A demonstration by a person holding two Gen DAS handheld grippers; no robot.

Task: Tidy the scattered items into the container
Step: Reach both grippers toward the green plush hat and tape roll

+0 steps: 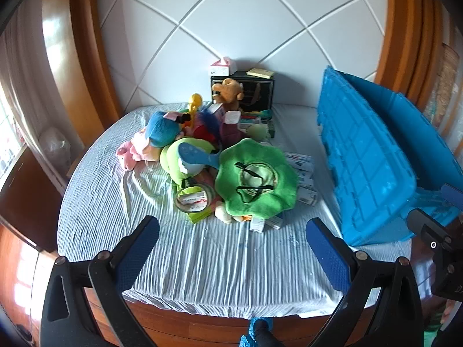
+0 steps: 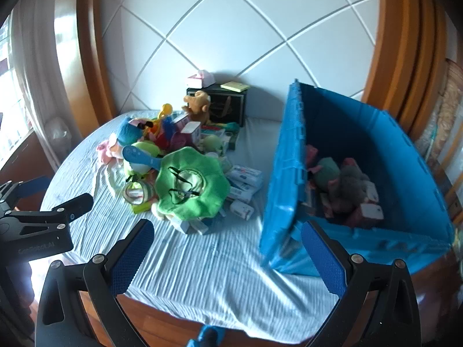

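A pile of toys and boxes lies mid-bed: a green plush hat [image 1: 257,180] [image 2: 192,183], a blue and pink plush [image 1: 157,134], a brown teddy [image 1: 227,89], a tape roll [image 1: 194,198] and small white boxes [image 2: 244,179]. A blue crate [image 1: 370,156] [image 2: 361,173] stands at the right and holds several plush toys and boxes [image 2: 344,185]. My left gripper [image 1: 233,238] is open and empty over the near bed, short of the pile. My right gripper [image 2: 227,244] is open and empty by the crate's near corner.
A striped sheet [image 1: 202,260] covers the bed, with its wooden edge [image 1: 202,326] in front. A black box [image 1: 257,92] with a tissue box and yellow notes stands against the white headboard. Wooden posts flank both sides. A blue-covered shoe [image 1: 257,332] shows below.
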